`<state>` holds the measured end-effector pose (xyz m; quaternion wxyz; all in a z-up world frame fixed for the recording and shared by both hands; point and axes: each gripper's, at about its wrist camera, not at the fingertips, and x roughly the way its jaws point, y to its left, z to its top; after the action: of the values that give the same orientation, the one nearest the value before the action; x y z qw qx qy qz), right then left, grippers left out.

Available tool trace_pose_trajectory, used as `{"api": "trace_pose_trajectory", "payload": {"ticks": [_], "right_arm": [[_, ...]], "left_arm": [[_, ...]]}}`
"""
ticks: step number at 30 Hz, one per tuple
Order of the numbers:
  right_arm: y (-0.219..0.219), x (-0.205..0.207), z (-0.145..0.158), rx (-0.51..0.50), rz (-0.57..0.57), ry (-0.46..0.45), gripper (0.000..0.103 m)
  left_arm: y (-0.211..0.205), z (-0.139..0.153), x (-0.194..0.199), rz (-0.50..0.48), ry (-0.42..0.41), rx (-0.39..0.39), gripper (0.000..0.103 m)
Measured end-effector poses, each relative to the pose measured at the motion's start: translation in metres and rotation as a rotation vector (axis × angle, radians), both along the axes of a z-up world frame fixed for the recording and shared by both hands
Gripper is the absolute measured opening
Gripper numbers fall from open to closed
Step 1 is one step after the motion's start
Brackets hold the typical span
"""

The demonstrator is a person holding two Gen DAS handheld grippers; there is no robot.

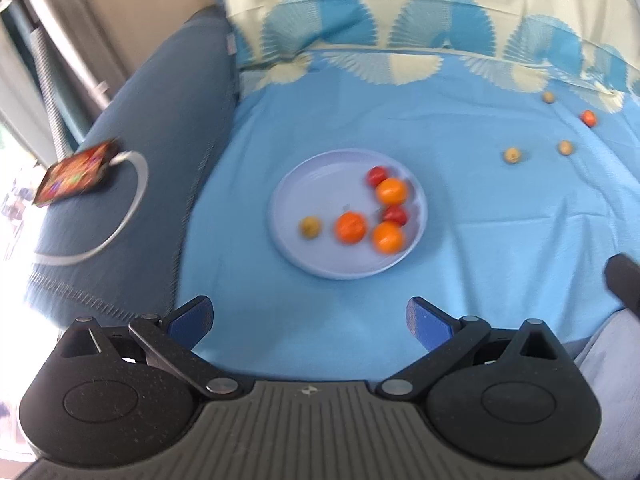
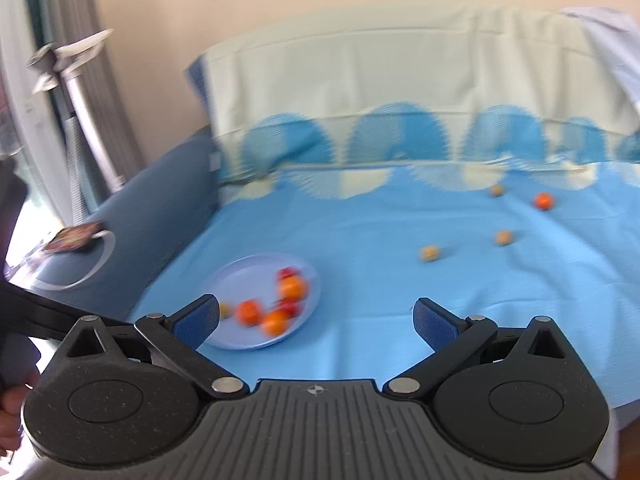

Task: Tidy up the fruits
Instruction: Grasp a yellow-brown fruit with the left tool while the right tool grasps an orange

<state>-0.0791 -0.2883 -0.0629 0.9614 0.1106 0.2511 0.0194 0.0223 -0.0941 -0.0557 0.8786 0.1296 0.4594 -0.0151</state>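
So far we judge the sorting a little past halfway. The round pale-lilac plastic plate [image 1: 292,184] sits on the light-blue patterned bedspread [image 1: 460,240], and it already carries six fruits: three orange mandarin-like fruits [image 1: 351,228], two small red tomato-like fruits [image 1: 377,176] and one small yellow-brown round fruit [image 1: 310,227] near its left rim. Motion blur keeps us from naming the kinds with certainty.

Four fruits are left on the bedspread, well apart from the plate, beyond it and to its right: three small tan round fruits [image 1: 512,155] and one small red-orange fruit [image 1: 589,118] farthest from the plate. We take these to be what remains to gather.

Our left tool [image 1: 310,316] hangs on the near side of the plate with its blue-padded fingers spread wide, gripping nothing and touching nothing. Our right tool [image 2: 316,318] is likewise released, its fingers wide apart and empty; in its own view the plate lies just beyond its left finger, and the loose fruits lie far beyond the plate to the right. Neither tool is near a loose fruit. A smartphone with a lit colourful screen [image 1: 76,172] rests on the dark-blue cushion [image 1: 160,128] to the left of the plate.
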Motion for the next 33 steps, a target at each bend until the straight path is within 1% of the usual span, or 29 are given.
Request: {"api": "trace_pose_trajectory", "payload": {"ticks": [3, 6, 8, 11, 13, 15, 19, 22, 25, 29, 31, 33], "right_arm": [[-0.036, 0.006, -0.006, -0.025, -0.101, -0.009, 0.102], [-0.075, 0.017, -0.015, -0.038, -0.199, -0.001, 0.102], [-0.105, 0.027, -0.021, -0.037, -0.259, 0.009, 0.102], [-0.156, 0.044, -0.032, -0.049, -0.347, 0.009, 0.102], [-0.191, 0.063, -0.041, -0.067, -0.391, 0.002, 0.102], [-0.229, 0.088, -0.053, -0.082, -0.428, 0.013, 0.102], [-0.299, 0.155, -0.085, -0.047, -0.453, 0.048, 0.102], [-0.336, 0.212, -0.111, -0.049, -0.455, 0.087, 0.102], [-0.360, 0.265, -0.138, -0.057, -0.432, 0.121, 0.102], [-0.383, 0.318, -0.167, -0.010, -0.463, 0.140, 0.102], [-0.389, 0.338, -0.178, -0.016, -0.496, 0.151, 0.102], [-0.394, 0.355, -0.191, -0.040, -0.502, 0.183, 0.102]], "left_arm": [[-0.030, -0.004, 0.022, -0.037, 0.012, -0.014, 0.103], [-0.066, -0.014, 0.050, -0.073, 0.044, -0.049, 0.103], [-0.094, -0.021, 0.070, -0.106, 0.060, -0.066, 0.103], [-0.141, -0.036, 0.100, -0.160, 0.061, -0.069, 0.103], [-0.172, -0.052, 0.123, -0.178, 0.078, -0.068, 0.103], [-0.200, -0.069, 0.146, -0.185, 0.101, -0.065, 0.103], [-0.243, -0.106, 0.188, -0.200, 0.151, -0.061, 0.103], [-0.262, -0.130, 0.214, -0.208, 0.176, -0.043, 0.103], [-0.273, -0.150, 0.238, -0.187, 0.190, -0.027, 0.103], [-0.277, -0.166, 0.258, -0.172, 0.220, -0.035, 0.103], [-0.277, -0.170, 0.262, -0.176, 0.222, -0.048, 0.103], [-0.276, -0.171, 0.265, -0.177, 0.221, -0.064, 0.103]]}}
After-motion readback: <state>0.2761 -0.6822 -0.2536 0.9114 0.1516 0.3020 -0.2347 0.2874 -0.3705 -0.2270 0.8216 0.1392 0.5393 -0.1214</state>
